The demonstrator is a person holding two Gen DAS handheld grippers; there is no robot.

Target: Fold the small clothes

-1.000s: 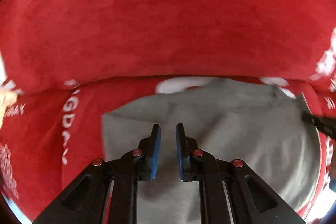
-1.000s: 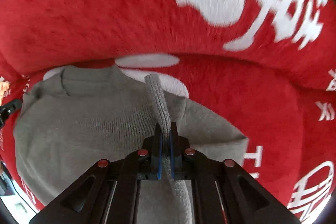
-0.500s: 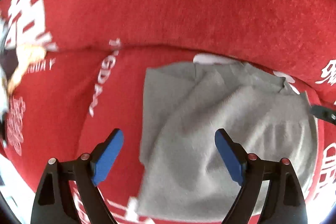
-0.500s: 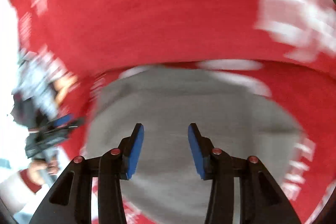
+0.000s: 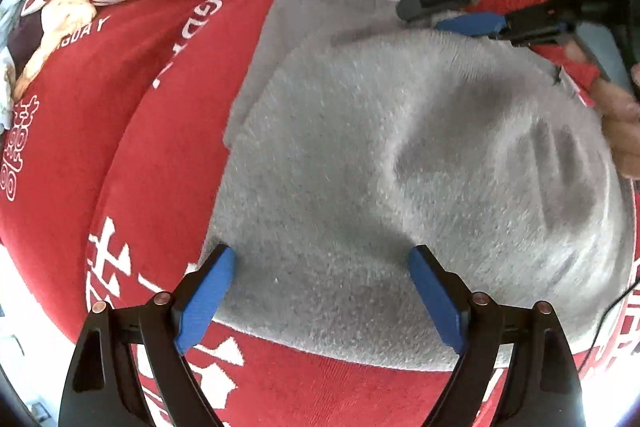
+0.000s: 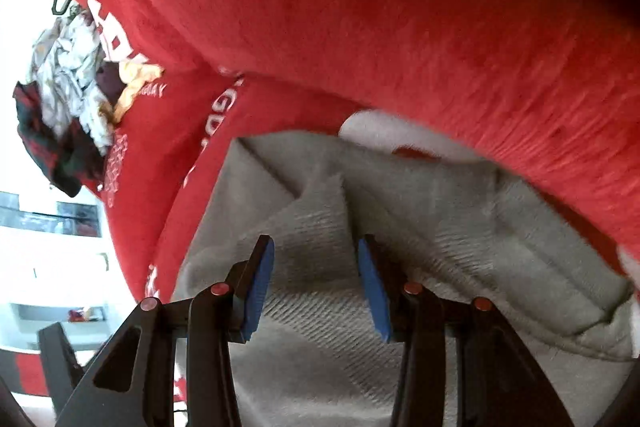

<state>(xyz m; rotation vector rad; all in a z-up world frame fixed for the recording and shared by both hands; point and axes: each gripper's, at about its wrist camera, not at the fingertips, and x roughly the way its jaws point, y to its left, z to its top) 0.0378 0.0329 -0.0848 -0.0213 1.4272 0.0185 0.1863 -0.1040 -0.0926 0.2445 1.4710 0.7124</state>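
Observation:
A small grey knitted garment (image 5: 360, 167) lies folded on a red sofa seat (image 5: 140, 147) printed with white lettering. My left gripper (image 5: 322, 291) points down over the garment's near edge, jaws wide open, nothing between the blue pads (image 5: 208, 291). In the left wrist view my right gripper (image 5: 420, 17) reaches in over the garment's far right corner, a hand (image 5: 616, 123) behind it. The right wrist view shows my right gripper (image 6: 316, 287) open partway above the grey garment (image 6: 400, 227) and its folded sleeve, with the pads (image 6: 260, 287) off the cloth.
The red sofa back (image 6: 360, 27) rises right behind the garment. A heap of other small clothes (image 6: 68, 99) lies further left on the seat, a cream piece (image 5: 60, 23) among them. A bright floor shows past the seat's front edge at lower left.
Both grippers have opened. The right one let go of the grey sleeve strip it held and swung left. The left one moved back toward the garment's near edge.

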